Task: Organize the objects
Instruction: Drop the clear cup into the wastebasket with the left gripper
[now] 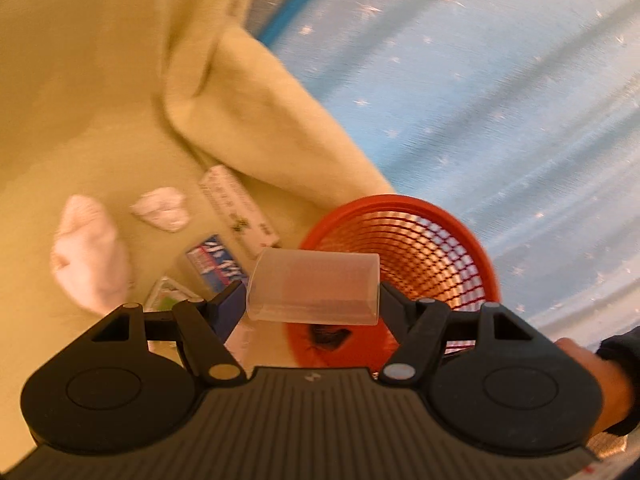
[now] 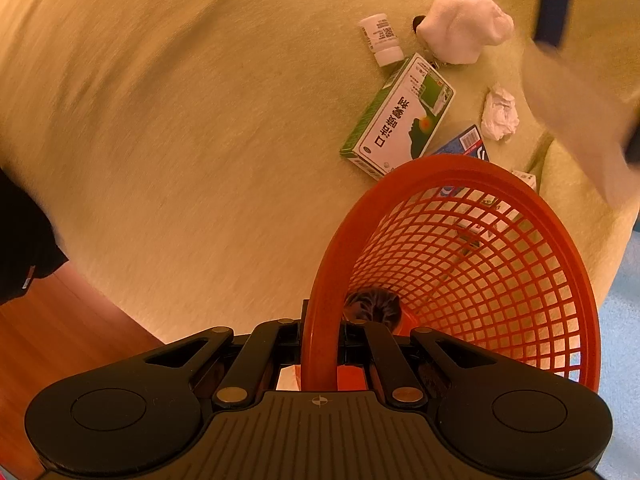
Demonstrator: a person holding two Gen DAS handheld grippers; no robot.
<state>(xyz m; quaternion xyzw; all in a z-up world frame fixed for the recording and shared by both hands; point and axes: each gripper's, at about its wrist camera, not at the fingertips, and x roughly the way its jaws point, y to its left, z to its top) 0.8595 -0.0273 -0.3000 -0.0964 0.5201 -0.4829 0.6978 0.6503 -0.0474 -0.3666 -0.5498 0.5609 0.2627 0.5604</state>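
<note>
Though blurred, left gripper (image 1: 313,300) fingers clamped on clear cup (image 1: 314,286), sideways above basket (image 1: 460,248) at 5 o'clock. Right gripper (image 2: 320,336) pinching basket rim; dark lump (image 2: 374,306) inside, unidentifiable. Boxes partly hidden behind mesh.

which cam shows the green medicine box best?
Right wrist: the green medicine box lies face up, print sharp, just beyond the red basket. Left wrist shows only a blurred corner behind the left tool.

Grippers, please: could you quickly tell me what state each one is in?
Left gripper: shut on the clear plastic cup.
Right gripper: shut on the red basket rim.
</note>
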